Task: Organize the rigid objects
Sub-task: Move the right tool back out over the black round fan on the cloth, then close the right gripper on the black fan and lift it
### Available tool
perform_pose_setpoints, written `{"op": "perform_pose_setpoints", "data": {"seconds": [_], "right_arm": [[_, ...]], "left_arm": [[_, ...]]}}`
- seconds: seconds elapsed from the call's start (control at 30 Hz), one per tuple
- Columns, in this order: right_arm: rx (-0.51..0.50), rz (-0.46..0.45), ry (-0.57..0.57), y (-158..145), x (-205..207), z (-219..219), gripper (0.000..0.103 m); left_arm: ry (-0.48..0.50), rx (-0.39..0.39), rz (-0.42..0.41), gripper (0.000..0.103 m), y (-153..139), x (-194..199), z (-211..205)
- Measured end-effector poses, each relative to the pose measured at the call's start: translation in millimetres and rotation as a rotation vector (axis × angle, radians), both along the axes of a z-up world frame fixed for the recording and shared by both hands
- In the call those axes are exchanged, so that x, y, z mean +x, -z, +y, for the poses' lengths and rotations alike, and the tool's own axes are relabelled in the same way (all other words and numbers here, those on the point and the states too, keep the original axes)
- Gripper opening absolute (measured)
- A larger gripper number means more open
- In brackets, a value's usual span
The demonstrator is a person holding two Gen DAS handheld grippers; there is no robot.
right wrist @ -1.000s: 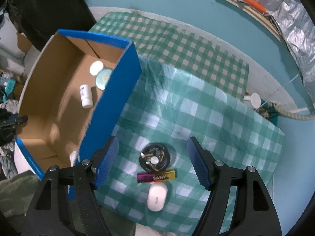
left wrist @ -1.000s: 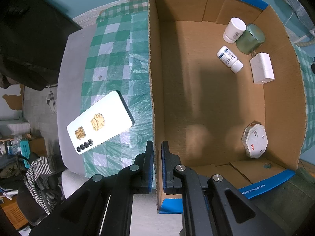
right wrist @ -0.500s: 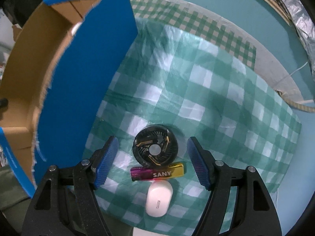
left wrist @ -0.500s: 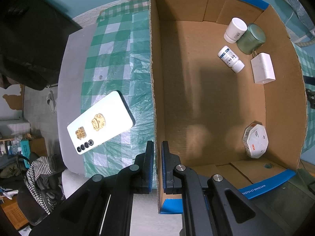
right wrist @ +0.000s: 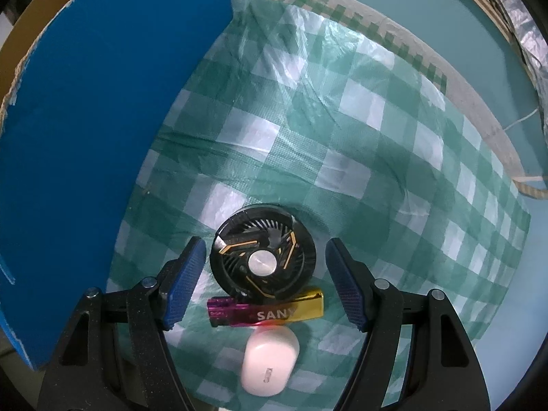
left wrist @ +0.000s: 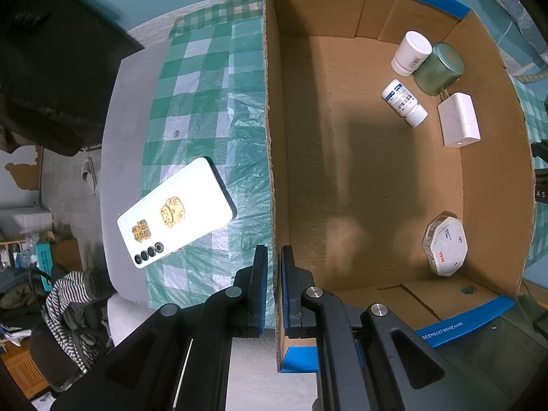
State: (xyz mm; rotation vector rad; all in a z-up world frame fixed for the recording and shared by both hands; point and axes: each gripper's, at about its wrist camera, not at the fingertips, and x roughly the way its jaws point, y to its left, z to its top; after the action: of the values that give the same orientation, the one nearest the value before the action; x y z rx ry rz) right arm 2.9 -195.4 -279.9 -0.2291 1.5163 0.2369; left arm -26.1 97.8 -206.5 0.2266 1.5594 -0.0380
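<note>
Fan disc (right wrist: 263,256), just beside the cardboard box (right wrist: 102,130), looks light, stiff and slick-rimmed, so the spread right gripper (right wrist: 265,267) should pinch its opposite edges.

A cardboard box (left wrist: 342,171) is set on the table (left wrist: 130,109), over a checked cloth (left wrist: 205,109). Inside, two jars (left wrist: 411,51), a pill bottle (left wrist: 404,102) and a charger (left wrist: 459,123) are grouped in the far right corner; an octagonal box (left wrist: 445,245) lies nearer. A phone (left wrist: 176,217) lies left of the box. On the box's other side, a round fan (right wrist: 262,257), a USB stick (right wrist: 267,311) and an earbud case (right wrist: 269,361) are lined up.
</note>
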Motion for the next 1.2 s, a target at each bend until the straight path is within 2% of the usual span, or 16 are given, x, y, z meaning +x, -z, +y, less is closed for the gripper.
{"op": "perform_pose_setpoints", "data": {"seconds": [0.17, 0.27, 0.6, 1.2], "right_arm": [[0.003, -0.002, -0.001, 3, -3, 2, 0.072], [0.002, 0.003, -0.002, 7, -4, 1, 0.061], [0.007, 0.015, 0.01, 4, -4, 0, 0.061], [0.049, -0.039, 0.008, -44, 4, 6, 0.061]], "left_arm": [[0.002, 0.0, 0.003, 0.006, 1, 0, 0], [0.005, 0.001, 0.004, 0.006, 2, 0, 0], [0.004, 0.002, 0.007, 0.006, 3, 1, 0], [0.006, 0.002, 0.009, 0.006, 3, 3, 0]]}}
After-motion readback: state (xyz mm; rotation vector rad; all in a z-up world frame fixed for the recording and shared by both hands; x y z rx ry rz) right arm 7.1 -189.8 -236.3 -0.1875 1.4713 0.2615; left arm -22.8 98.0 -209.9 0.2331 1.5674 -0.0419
